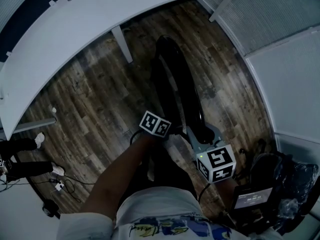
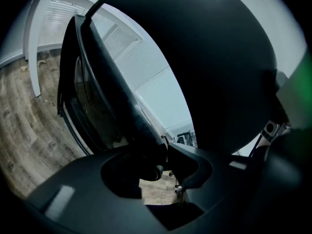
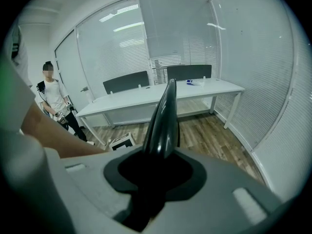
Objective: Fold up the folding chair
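Observation:
The black folding chair (image 1: 176, 79) stands on the wood floor just in front of me, seen from above as a narrow dark shape. My left gripper (image 1: 167, 120) is at its near left side, and in the left gripper view a black frame tube (image 2: 139, 130) of the chair (image 2: 97, 96) runs down between the jaws of that gripper (image 2: 156, 168), which look shut on it. My right gripper (image 1: 202, 134) grips the near end of the chair's glossy top edge. In the right gripper view that edge (image 3: 163, 118) rises straight out of the right gripper (image 3: 151, 179).
A long white desk (image 1: 100, 24) curves across the back, one leg (image 1: 122, 44) close to the chair. Frosted glass walls (image 1: 285, 69) close the right side. A person (image 3: 53, 99) stands at the left. Black gear (image 1: 272, 176) lies at my right, a white box (image 3: 122, 141) under the desk.

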